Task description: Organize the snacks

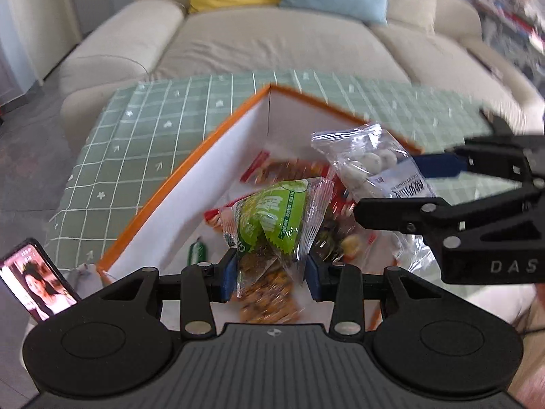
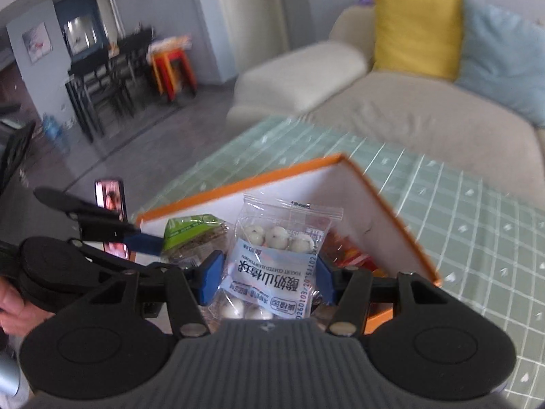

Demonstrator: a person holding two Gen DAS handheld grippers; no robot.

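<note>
With the left gripper (image 1: 270, 272) clamped on a green-labelled clear cracker packet (image 1: 272, 225) and the right gripper (image 2: 269, 272) clamped on a clear bag of white coated balls (image 2: 276, 255), both directly above the orange-rimmed white storage box (image 1: 190, 170) below them, lower each well inside before releasing

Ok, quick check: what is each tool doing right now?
Left tool: shut on the green snack packet, over the orange box.
Right tool: shut on the clear bag of white balls.
</note>
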